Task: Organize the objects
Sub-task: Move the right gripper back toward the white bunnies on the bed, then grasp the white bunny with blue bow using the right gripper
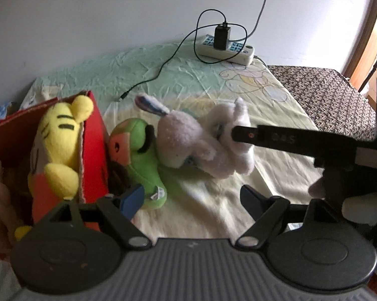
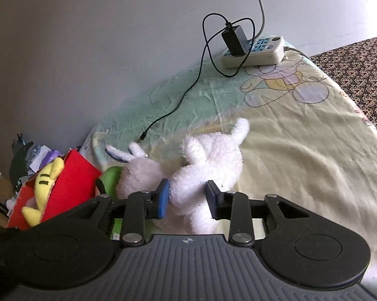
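A white plush rabbit (image 1: 201,145) lies on the bed sheet (image 1: 213,82), against a green plush toy (image 1: 143,160). A yellow striped plush (image 1: 60,135) sits in the red cardboard box (image 1: 95,148) at the left. My left gripper (image 1: 191,200) is open and empty, low in front of the green toy. My right gripper (image 2: 187,198) has its jaws around the rabbit's (image 2: 208,165) lower body, pads touching the fur; it also reaches in from the right in the left wrist view (image 1: 234,130). The green toy (image 2: 111,176) is mostly hidden behind the rabbit.
A white power strip (image 1: 226,47) with a black charger (image 1: 222,36) and a loose black cable (image 1: 163,67) lies at the far edge by the wall. A patterned dark cover (image 1: 326,95) lies to the right. Clutter (image 2: 30,158) sits behind the box.
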Action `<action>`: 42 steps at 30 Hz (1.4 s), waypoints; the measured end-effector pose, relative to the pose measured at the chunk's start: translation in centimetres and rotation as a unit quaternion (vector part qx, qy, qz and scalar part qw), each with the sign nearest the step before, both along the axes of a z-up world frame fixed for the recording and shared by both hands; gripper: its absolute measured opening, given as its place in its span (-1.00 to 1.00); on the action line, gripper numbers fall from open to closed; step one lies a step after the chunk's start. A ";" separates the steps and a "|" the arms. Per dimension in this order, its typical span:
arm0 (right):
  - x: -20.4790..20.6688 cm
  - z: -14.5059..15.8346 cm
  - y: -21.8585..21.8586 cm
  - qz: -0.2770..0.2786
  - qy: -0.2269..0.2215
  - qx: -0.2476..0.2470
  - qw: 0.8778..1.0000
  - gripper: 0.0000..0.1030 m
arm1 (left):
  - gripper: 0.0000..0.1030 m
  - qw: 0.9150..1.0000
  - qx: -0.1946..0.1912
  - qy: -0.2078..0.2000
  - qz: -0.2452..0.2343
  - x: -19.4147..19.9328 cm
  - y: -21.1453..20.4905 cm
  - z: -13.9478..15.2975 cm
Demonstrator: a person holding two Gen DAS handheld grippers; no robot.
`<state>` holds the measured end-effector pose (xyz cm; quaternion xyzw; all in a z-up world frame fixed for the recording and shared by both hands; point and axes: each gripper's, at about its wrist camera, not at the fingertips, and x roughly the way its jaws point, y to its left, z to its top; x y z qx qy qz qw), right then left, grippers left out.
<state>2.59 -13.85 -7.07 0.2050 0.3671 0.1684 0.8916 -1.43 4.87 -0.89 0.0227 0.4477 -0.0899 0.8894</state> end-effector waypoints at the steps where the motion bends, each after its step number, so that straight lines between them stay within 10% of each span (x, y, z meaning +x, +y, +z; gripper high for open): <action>1: -0.3 0.1 -0.3 0.000 -0.002 -0.001 1.000 -0.50 | 0.64 1.000 -0.002 0.002 0.000 0.2 -0.1 -0.1; 13: -3.1 -2.2 -8.4 -0.066 0.072 0.062 0.993 -0.92 | 0.64 0.997 -0.036 0.012 -0.065 1.5 -3.9 -0.7; 21: -2.1 -1.0 -12.0 -0.122 0.059 0.105 0.985 -0.48 | 0.61 0.992 -0.066 0.030 -0.099 3.7 -6.9 -1.7; 42: 5.3 -6.6 -8.3 -0.021 0.088 0.147 0.985 0.07 | 0.26 0.983 -0.103 0.096 -0.115 10.5 -9.9 -7.6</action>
